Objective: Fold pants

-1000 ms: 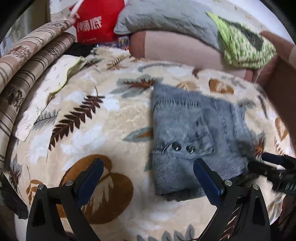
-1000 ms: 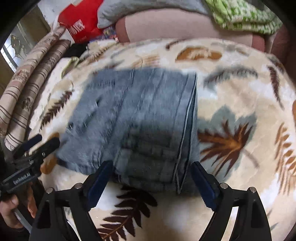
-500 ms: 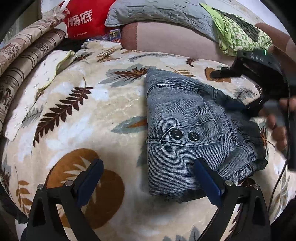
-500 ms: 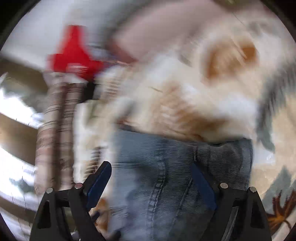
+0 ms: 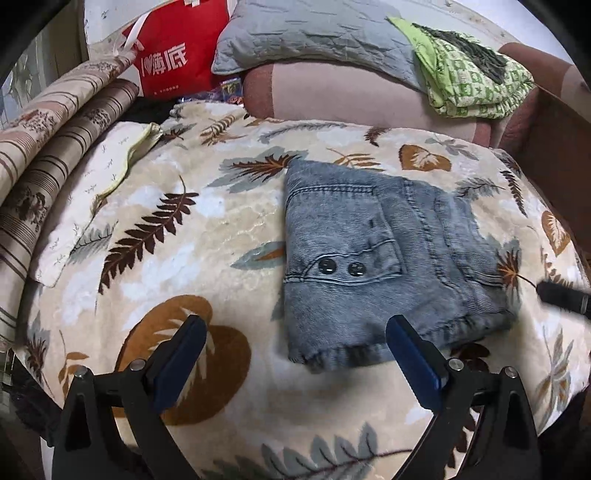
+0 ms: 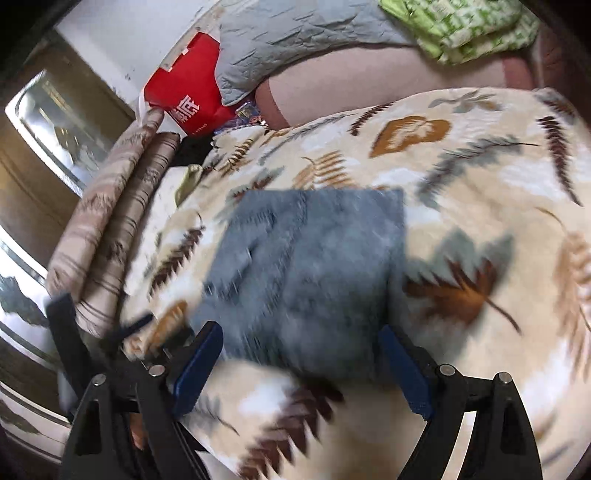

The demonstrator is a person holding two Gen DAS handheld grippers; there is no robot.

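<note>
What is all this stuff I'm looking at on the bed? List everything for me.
Folded jeans: one, grey-blue, middle of the blanket.
Blanket: one, cream with brown and grey leaves, covering the bed.
Red bag: one, white lettering, far left corner.
Grey pillow: one, at the head.
Green patterned cloth: one, folded, far right.
Striped bedding: brown and beige, rolled along the left edge.
Left gripper: black with blue pads, open, near the jeans.
Right gripper: same, open, over the jeans' near edge.
</note>
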